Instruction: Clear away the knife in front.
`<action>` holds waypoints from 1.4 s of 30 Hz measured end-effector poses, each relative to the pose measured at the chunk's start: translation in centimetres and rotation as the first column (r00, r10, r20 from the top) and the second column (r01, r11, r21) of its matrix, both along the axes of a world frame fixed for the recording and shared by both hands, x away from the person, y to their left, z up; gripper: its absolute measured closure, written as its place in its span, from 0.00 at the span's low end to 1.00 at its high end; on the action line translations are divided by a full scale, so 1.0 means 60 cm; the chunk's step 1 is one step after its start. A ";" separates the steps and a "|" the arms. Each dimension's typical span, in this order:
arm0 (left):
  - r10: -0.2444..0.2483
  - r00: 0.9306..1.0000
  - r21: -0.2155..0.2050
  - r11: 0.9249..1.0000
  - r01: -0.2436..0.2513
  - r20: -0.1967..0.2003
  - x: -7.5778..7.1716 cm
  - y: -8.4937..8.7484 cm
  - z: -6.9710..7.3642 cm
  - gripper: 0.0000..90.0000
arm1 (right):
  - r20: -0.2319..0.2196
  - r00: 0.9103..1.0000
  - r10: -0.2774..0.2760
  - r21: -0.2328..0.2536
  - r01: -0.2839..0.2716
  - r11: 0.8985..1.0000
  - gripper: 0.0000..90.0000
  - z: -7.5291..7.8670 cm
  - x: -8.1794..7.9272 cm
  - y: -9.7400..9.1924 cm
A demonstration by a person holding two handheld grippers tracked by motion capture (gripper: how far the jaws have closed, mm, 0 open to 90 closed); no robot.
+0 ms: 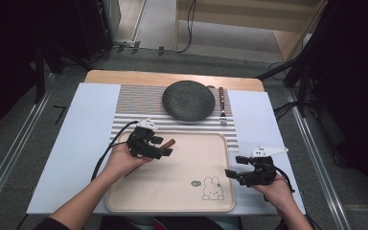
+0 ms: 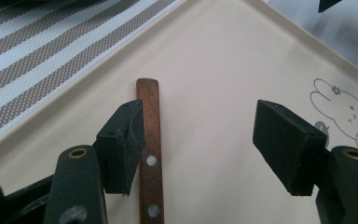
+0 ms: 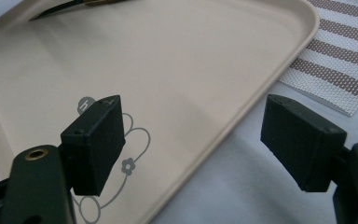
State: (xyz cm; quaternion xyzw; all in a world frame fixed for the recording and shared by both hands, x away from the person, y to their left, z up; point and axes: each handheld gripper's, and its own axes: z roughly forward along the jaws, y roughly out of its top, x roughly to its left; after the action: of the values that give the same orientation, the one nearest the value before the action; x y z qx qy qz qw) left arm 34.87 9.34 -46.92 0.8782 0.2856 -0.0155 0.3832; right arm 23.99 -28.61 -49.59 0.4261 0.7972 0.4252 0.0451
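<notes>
Right now your left gripper point(image 1: 165, 146) hangs over the upper left corner of the beige plastic tray point(image 1: 172, 191) with the rabbit drawing, and its jaws stand wide apart with nothing pressed between the pads. In the left gripper view the brown wooden knife handle with two silver rivets point(image 2: 151, 154) lies flat on the tray floor, just beside the near pad and partly hidden behind it; whether the pad touches the wood you cannot tell. Your right gripper point(image 1: 234, 166) sits at the tray's right edge, jaws spread and empty, straddling the rim. Beyond the tray, on the striped grey-and-white placemat point(image 1: 134, 103), rest the round dark speckled stone plate point(image 1: 188, 100) and a wooden-handled metal fork point(image 1: 222, 106) just beside it.
</notes>
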 end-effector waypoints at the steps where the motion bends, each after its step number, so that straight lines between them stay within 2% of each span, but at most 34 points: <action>1: 0.000 1.000 0.000 1.000 0.000 -0.002 0.001 -0.003 -0.001 0.40 | 0.002 1.000 0.001 -0.001 -0.001 1.000 0.22 0.000 0.000 0.000; 4: -0.003 1.000 0.012 1.000 0.004 -0.015 0.007 -0.011 -0.004 0.44 | 0.001 1.000 0.002 -0.001 -0.002 1.000 0.22 0.000 0.000 0.000; 7: 0.003 1.000 0.005 1.000 -0.003 -0.025 0.012 -0.020 -0.009 0.50 | -0.001 1.000 0.000 -0.001 0.000 1.000 0.22 0.000 0.000 0.000; 8: -0.001 1.000 0.011 1.000 0.001 -0.025 0.013 -0.023 -0.010 0.54 | 0.002 1.000 0.001 -0.002 -0.001 1.000 0.22 0.000 0.000 0.000; 9: -0.003 1.000 0.023 1.000 0.004 -0.021 0.013 -0.025 -0.011 0.54 | 0.002 1.000 0.001 -0.002 -0.001 1.000 0.22 0.000 0.000 0.000; 10: -0.010 1.000 0.032 0.999 0.010 0.002 0.013 -0.029 -0.012 0.59 | 0.002 1.000 0.001 -0.001 -0.001 1.000 0.22 0.000 0.000 0.000; 12: -0.015 0.999 0.048 0.999 0.013 0.035 0.013 -0.035 -0.014 0.79 | 0.001 1.000 0.001 -0.001 -0.001 1.000 0.22 0.000 0.000 -0.001; 13: -0.025 0.999 0.058 0.998 0.023 0.040 0.015 -0.037 -0.015 0.79 | 0.001 1.000 0.001 -0.001 -0.001 1.000 0.22 0.000 0.000 -0.001; 14: -0.027 0.999 0.066 0.998 0.024 0.040 0.018 -0.039 -0.017 0.86 | 0.002 1.000 -0.001 0.000 0.001 1.000 0.22 0.000 0.000 -0.001; 15: -0.031 0.999 0.071 0.997 0.028 0.044 0.020 -0.040 -0.019 0.97 | 0.002 1.000 -0.001 0.000 0.001 1.000 0.22 0.000 0.000 -0.001; 22: -0.053 0.998 0.118 0.992 0.048 0.037 0.029 -0.053 -0.040 1.00 | 0.001 1.000 0.000 0.001 0.000 1.000 0.22 0.000 -0.001 -0.001; 26: -0.045 0.998 0.113 0.993 0.040 0.044 0.032 -0.057 -0.045 1.00 | 0.001 1.000 0.001 0.002 -0.001 1.000 0.22 0.000 -0.001 -0.001; 35: -0.004 0.998 0.122 0.993 -0.003 0.055 0.041 -0.045 -0.043 1.00 | 0.001 1.000 0.000 0.004 0.000 1.000 0.22 0.000 -0.001 0.000; 42: 0.033 0.998 0.124 0.992 -0.038 0.048 0.052 -0.029 -0.041 1.00 | 0.000 1.000 0.000 0.005 0.000 1.000 0.22 0.000 -0.002 -0.001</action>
State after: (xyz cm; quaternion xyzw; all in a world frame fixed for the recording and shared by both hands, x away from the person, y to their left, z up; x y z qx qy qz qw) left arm 38.02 7.58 -49.40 0.8954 0.2928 0.0293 0.3341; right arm 23.88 -28.65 -49.61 0.4260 0.7962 0.4273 0.0441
